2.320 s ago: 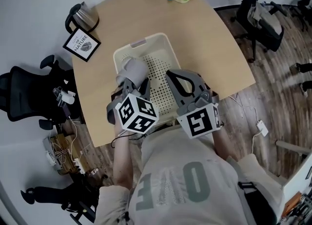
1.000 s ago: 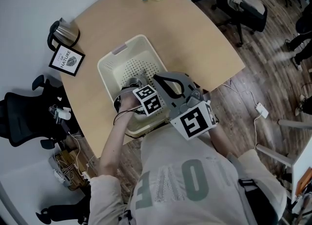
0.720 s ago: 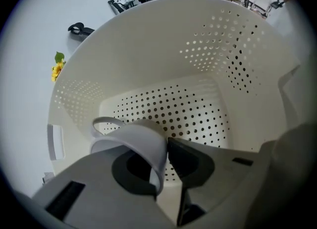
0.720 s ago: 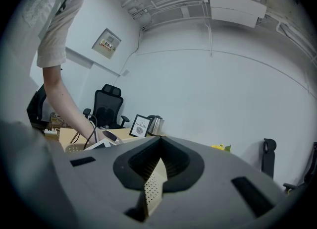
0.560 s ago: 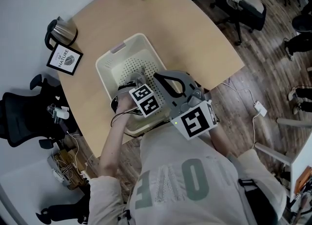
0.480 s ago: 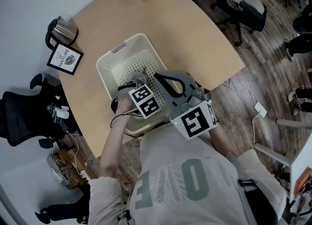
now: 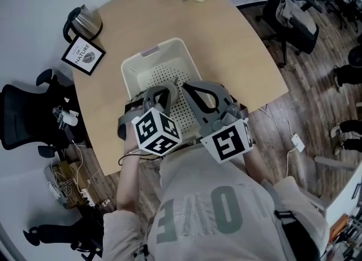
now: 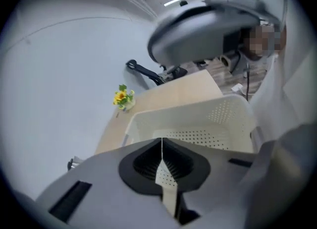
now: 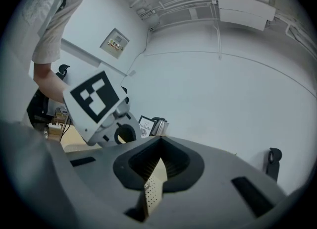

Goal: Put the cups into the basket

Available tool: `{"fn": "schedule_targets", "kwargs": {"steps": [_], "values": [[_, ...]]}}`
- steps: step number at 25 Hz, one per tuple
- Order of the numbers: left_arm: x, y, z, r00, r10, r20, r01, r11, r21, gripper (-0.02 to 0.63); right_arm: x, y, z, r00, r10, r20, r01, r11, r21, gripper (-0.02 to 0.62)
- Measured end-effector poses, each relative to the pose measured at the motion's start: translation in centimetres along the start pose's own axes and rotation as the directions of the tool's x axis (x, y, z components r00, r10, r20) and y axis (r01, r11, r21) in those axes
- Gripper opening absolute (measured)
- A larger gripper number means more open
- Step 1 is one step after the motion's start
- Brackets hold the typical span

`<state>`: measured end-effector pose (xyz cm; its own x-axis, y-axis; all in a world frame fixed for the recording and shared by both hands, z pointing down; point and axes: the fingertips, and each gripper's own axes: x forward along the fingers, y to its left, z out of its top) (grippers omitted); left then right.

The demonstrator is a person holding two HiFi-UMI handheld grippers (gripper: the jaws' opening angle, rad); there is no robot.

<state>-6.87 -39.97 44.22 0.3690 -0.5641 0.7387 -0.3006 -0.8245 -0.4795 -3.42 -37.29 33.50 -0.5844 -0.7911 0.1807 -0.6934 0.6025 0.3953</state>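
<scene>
Hovering, seemingly above the basket (image 7: 129, 76): left gripper (image 7: 165, 91) and right gripper (image 7: 191, 87), fingers pressed together.

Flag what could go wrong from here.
1. The left gripper and the right gripper, both shut and empty, hang side by side over the basket. They could knock together.
2. The basket's near end lies close to the table edge, so a bump on its rim might push it off.
</scene>
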Motion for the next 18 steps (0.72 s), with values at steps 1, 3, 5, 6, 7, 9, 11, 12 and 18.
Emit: {"fn": "schedule_targets", "kwargs": {"steps": [1, 3, 5, 6, 7, 9, 11, 12, 18], "values": [[-1.1, 1.0, 0.6, 0.998, 0.049, 0.050, -0.047, 0.998, -0.036, 0.008, 0.1, 0.0, 0.2, 1.000, 0.007, 0.003, -0.007, 1.000, -0.010, -0.002], [-3.2, 2.8, 1.8, 0.974, 0.149, 0.169, -0.126, 0.982, -0.142, 0.008, 0.5, 0.2, 0.6, 1.000, 0.024, 0.010, -0.023, 0.999, -0.027, -0.002], [-5.6, 4.5, 2.5, 0.914, 0.285, 0.288, -0.201, 0.936, -0.289, 0.008, 1.0, 0.4, 1.0, 0.999, 0.040, 0.016, -0.039, 0.998, -0.041, -0.002], [-6.9, 5.3, 2.7, 0.869, 0.366, 0.333, -0.237, 0.899, -0.369, 0.008, 1.2, 0.4, 1.2, 0.999, 0.047, 0.018, -0.046, 0.998, -0.051, -0.002], [-8.1, 6.0, 2.7, 0.821, 0.441, 0.363, -0.264, 0.856, -0.444, 0.008, 1.3, 0.4, 1.5, 0.998, 0.053, 0.021, -0.051, 0.997, -0.064, -0.002], [-9.9, 6.9, 2.6, 0.742, 0.545, 0.390, -0.278, 0.780, -0.561, 0.008, 1.7, 0.4, 2.1, 0.998, 0.056, 0.030, -0.053, 0.994, -0.091, -0.002], [-10.9, 7.2, 2.3, 0.699, 0.598, 0.392, -0.271, 0.729, -0.629, 0.008, 2.1, 0.4, 2.8, 0.997, 0.058, 0.040, -0.054, 0.993, -0.107, -0.002], [-11.4, 7.3, 2.2, 0.684, 0.616, 0.390, -0.280, 0.716, -0.640, 0.008, 2.3, 0.5, 3.0, 0.997, 0.061, 0.044, -0.056, 0.992, -0.112, -0.002], [-13.5, 8.1, 1.8, 0.650, 0.658, 0.380, -0.350, 0.704, -0.618, 0.008, 3.1, 1.0, 3.9, 0.997, 0.054, 0.055, -0.046, 0.987, -0.152, -0.002]]}}
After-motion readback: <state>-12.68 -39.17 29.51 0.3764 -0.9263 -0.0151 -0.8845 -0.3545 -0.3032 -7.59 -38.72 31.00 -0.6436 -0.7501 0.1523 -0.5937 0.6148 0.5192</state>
